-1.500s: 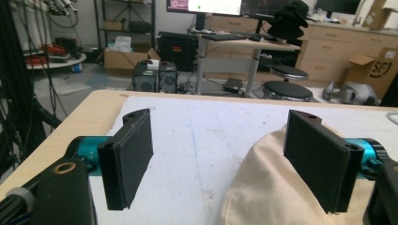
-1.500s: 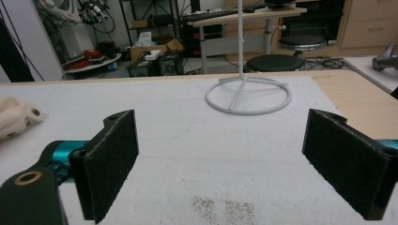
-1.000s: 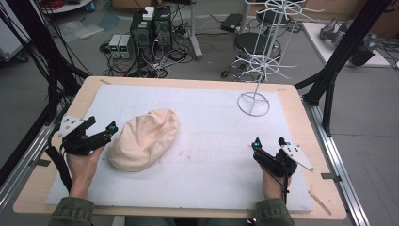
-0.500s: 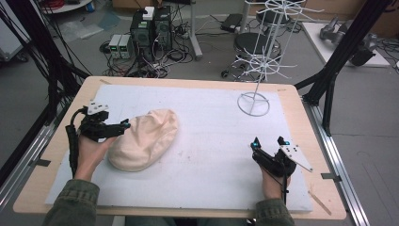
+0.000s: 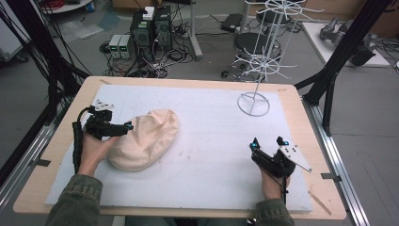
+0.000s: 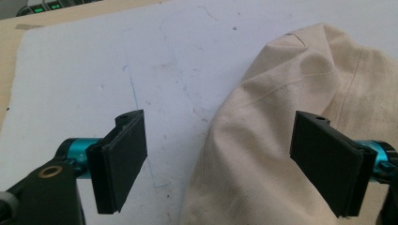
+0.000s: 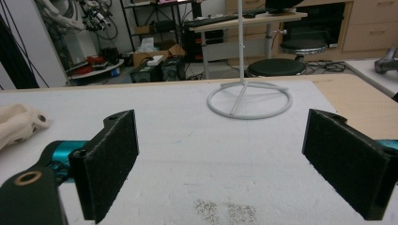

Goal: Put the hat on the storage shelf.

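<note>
The cream cap (image 5: 146,139) is straddled at its edge by the left gripper (image 6: 225,164), fingers spread and not yet closed. The right gripper (image 5: 268,143), likewise spread and empty, is held well apart near the wire stand (image 5: 254,103).

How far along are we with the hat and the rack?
Nothing looks done yet: the cream hat lies on the white mat, well apart from the wire rack. In hand: the left gripper is open, its jaws straddling the hat's edge without closing. The right gripper rests open near the front edge. Left, probably: grasping, lifting and hanging the hat.
</note>
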